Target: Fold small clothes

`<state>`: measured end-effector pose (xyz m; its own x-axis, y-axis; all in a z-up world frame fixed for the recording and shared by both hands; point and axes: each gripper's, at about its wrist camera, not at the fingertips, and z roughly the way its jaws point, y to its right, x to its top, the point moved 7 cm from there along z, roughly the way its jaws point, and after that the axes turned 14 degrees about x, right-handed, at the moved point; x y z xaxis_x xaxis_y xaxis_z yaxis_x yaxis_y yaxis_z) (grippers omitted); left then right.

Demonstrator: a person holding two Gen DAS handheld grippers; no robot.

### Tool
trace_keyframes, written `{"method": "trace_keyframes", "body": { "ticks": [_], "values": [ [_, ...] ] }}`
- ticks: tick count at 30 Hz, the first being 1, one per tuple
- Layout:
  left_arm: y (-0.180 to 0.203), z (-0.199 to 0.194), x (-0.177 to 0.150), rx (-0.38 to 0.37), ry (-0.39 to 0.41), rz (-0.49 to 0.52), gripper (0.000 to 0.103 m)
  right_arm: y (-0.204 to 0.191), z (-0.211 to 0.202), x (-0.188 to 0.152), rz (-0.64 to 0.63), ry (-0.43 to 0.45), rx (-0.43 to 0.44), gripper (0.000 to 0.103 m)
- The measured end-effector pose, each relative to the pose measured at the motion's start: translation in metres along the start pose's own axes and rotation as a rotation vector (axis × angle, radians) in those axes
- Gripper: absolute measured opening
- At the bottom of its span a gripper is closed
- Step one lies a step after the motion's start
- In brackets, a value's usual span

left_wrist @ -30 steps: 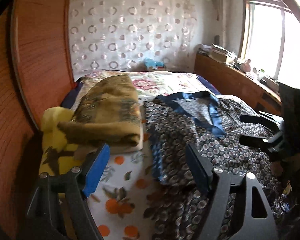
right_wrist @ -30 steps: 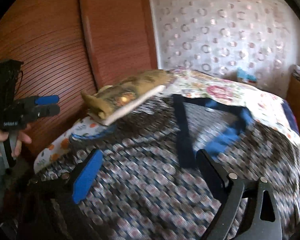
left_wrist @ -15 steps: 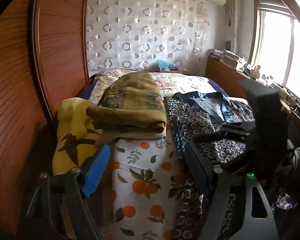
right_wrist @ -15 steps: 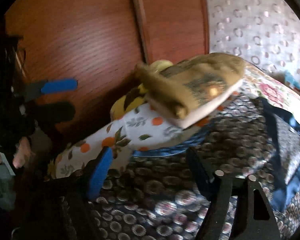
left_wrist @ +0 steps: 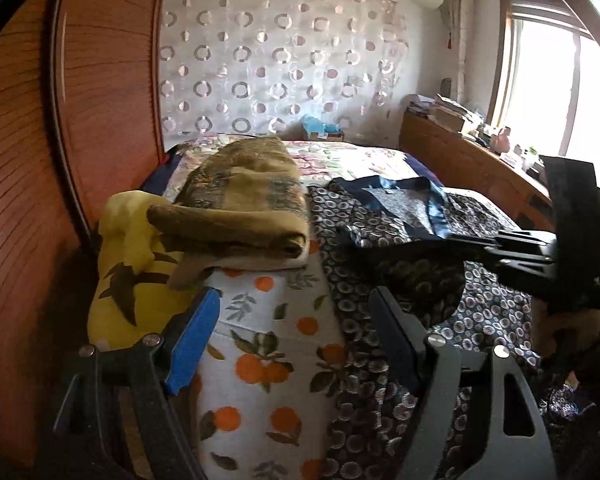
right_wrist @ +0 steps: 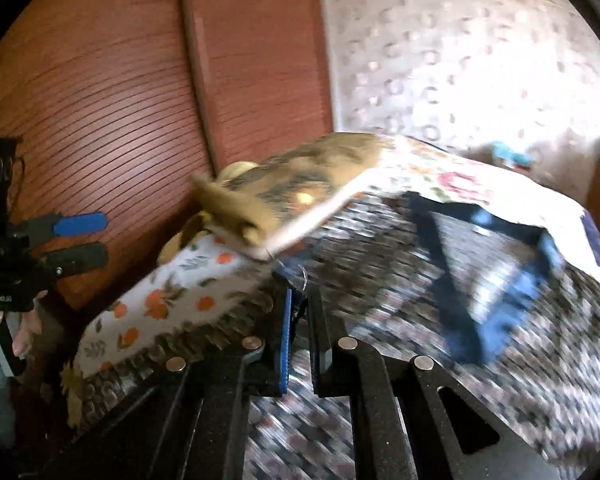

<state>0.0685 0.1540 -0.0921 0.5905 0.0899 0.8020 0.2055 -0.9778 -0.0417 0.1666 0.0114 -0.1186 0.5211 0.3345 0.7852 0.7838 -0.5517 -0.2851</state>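
A dark blue garment (left_wrist: 488, 304) with a ring print and a plain blue collar lies spread over the bed. My right gripper (right_wrist: 300, 304) is at its left edge, beside the orange-print sheet. Its jaws are closing, almost together, with the garment's (right_wrist: 380, 280) edge pinched between them. In the left wrist view the right gripper (left_wrist: 352, 240) reaches in from the right, with a dark fold of cloth bunched under it. My left gripper (left_wrist: 294, 300) stands open over the orange-print sheet (left_wrist: 268, 360), holding nothing. The right wrist view shows the left gripper (right_wrist: 78, 240) off the bed's corner.
A folded brown blanket (left_wrist: 240, 208) lies on the bed's left side, with a yellow cloth (left_wrist: 128, 264) beside it. A wooden wardrobe (left_wrist: 20, 160) stands close on the left. A cluttered wooden sideboard (left_wrist: 460, 160) runs under the window on the right.
My right gripper swung to the garment's left edge and went from wide open to nearly shut on it. The left gripper stayed open and hardly moved.
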Motion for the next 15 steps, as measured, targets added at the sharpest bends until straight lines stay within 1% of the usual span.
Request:
{"method": "trace_keyframes", "body": {
  "ticks": [2, 4, 5, 9, 10, 11, 12, 13, 14, 15],
  "values": [
    [0.008, 0.003, 0.000, -0.013, -0.004, 0.010, 0.078, 0.010, -0.011, -0.009, 0.038, 0.002, -0.006, 0.008],
    [0.015, 0.005, 0.000, -0.022, -0.007, 0.019, 0.078, 0.019, -0.024, -0.017, 0.056, 0.007, -0.049, 0.009],
    [0.019, 0.006, 0.000, -0.028, -0.007, 0.023, 0.078, 0.021, -0.028, -0.021, 0.062, 0.013, -0.048, 0.010],
    [0.031, 0.009, -0.001, -0.041, -0.014, 0.039, 0.078, 0.020, -0.043, -0.032, 0.061, 0.015, -0.078, 0.013],
    [0.033, 0.008, -0.001, -0.044, -0.014, 0.042, 0.078, 0.018, -0.044, -0.034, 0.056, 0.016, -0.080, 0.016],
    [0.034, 0.008, -0.001, -0.046, -0.014, 0.044, 0.078, 0.014, -0.046, -0.035, 0.050, 0.017, -0.085, 0.024],
    [0.035, 0.007, -0.002, -0.047, -0.013, 0.047, 0.078, 0.014, -0.051, -0.035, 0.045, 0.018, -0.091, 0.030],
    [0.035, 0.007, -0.001, -0.047, -0.014, 0.048, 0.078, 0.013, -0.053, -0.036, 0.039, 0.020, -0.085, 0.040],
    [0.035, 0.007, -0.002, -0.046, -0.015, 0.050, 0.078, 0.007, -0.060, -0.035, 0.031, 0.021, -0.065, 0.047],
    [0.036, 0.006, -0.001, -0.046, -0.015, 0.050, 0.078, 0.002, -0.062, -0.033, 0.023, 0.018, -0.048, 0.049]
  ]
}}
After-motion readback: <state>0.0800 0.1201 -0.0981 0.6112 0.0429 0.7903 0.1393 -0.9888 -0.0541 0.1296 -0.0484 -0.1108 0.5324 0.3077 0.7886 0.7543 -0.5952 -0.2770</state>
